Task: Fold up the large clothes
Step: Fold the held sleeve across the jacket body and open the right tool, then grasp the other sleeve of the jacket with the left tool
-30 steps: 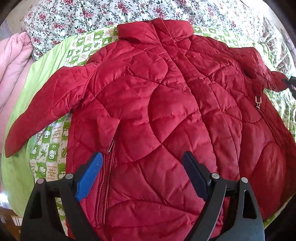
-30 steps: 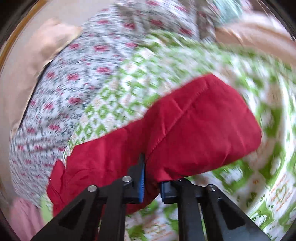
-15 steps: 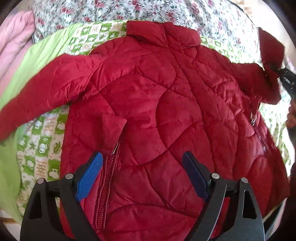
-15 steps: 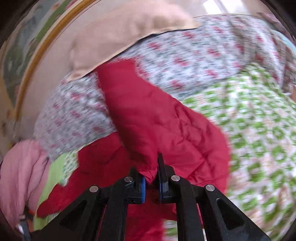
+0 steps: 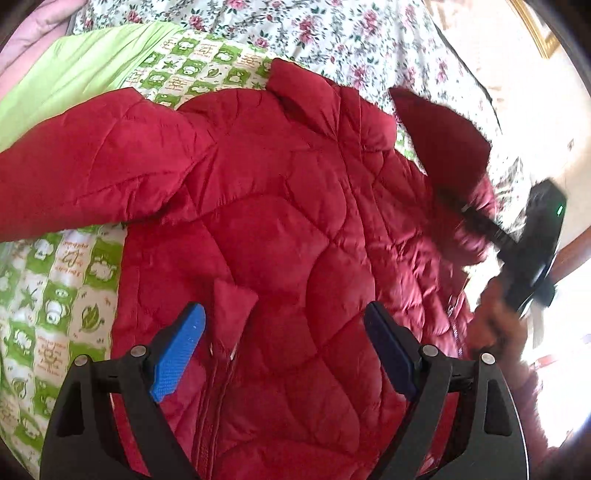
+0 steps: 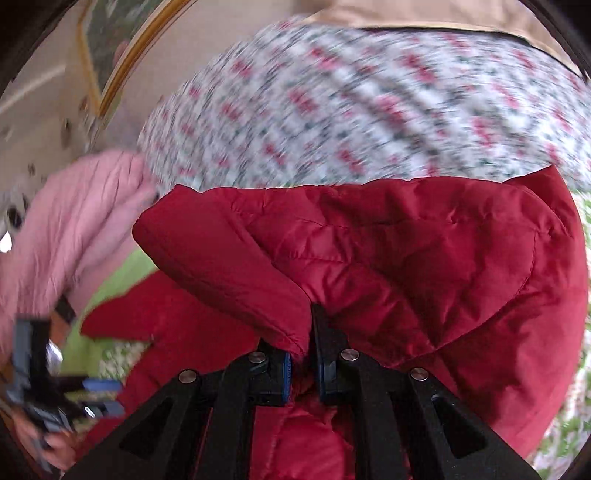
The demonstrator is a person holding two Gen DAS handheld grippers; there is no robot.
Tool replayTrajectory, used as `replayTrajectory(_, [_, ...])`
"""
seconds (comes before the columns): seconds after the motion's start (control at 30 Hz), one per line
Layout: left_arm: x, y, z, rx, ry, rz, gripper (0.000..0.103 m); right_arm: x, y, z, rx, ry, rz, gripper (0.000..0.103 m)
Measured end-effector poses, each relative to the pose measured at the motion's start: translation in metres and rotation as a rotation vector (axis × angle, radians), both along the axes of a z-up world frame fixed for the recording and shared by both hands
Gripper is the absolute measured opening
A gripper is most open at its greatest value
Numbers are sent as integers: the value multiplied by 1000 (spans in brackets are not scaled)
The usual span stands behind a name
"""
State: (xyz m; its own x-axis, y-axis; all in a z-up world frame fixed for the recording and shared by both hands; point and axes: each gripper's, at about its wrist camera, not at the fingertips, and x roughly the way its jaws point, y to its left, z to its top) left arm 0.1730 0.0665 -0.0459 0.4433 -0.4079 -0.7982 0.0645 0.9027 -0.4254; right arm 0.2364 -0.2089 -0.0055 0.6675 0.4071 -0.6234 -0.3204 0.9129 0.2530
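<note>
A floral bedsheet (image 5: 332, 40) printed with pink roses covers the far part of the bed; nearer lies a green-and-white checked quilt (image 5: 192, 62) with a plain lime-green border (image 5: 74, 70), and on that quilt is spread the red quilted jacket (image 5: 280, 236), front side up with its collar (image 5: 306, 96) toward the floral sheet. The jacket's one sleeve (image 5: 92, 170) stretches flat across the quilt toward the left edge of the left wrist view; the other sleeve (image 6: 369, 251) is lifted off the bed and bent over the jacket's body, its cuff end pinched in the right gripper (image 6: 303, 369), whose blue-padded jaws are drawn nearly together with the red fabric squeezed between them. A pink padded garment (image 6: 74, 221) is heaped at the edge of the bed beside the lime border. A tan cushion or pillow (image 6: 424, 14) lies beyond the floral sheet; its exact kind cannot be told through the blur. The left gripper (image 5: 284, 350) hovers over the jacket's lower front with its jaws spread wide and nothing between them; below it run a pocket flap (image 5: 232, 310) and a zipper (image 5: 218, 387). No container appears in either view; the jacket rests only on the bedding.
</note>
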Motion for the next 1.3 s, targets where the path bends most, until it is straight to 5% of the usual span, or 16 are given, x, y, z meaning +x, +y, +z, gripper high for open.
replayTrajectory(0.23, [39, 13, 0, -208, 25, -13, 88, 10, 51, -37, -83, 57, 102, 10])
replayTrajectory(0.37, [71, 12, -12, -277, 74, -16, 88, 8, 69, -60, -131, 120, 206, 20])
replayTrajectory(0.7, [130, -17, -40, -443, 164, -82, 87, 3, 68, -67, -146, 132, 244, 33])
replayTrajectory(0.73, [132, -19, -40, -433, 149, -88, 81, 1, 69, -67, -143, 135, 249, 36])
replayTrajectory(0.8, [136, -25, -38, -366, 123, -110, 24, -5, 65, -63, -135, 137, 256, 49])
replayTrajectory(0.83, [137, -27, -39, -332, 127, -126, 14, -8, 62, -61, -137, 131, 250, 52])
replayTrajectory(0.9, [135, -28, -37, -323, 100, -149, 10, -14, 52, -56, -139, 124, 234, 55])
replayTrajectory(1.17, [121, 9, 13, -35, -135, -88, 8, -21, -15, -27, -52, 64, 42, 55])
replayTrajectory(1.3, [127, 21, 11, 38, -137, -99, 8, -3, -46, -23, -75, 65, -89, 56])
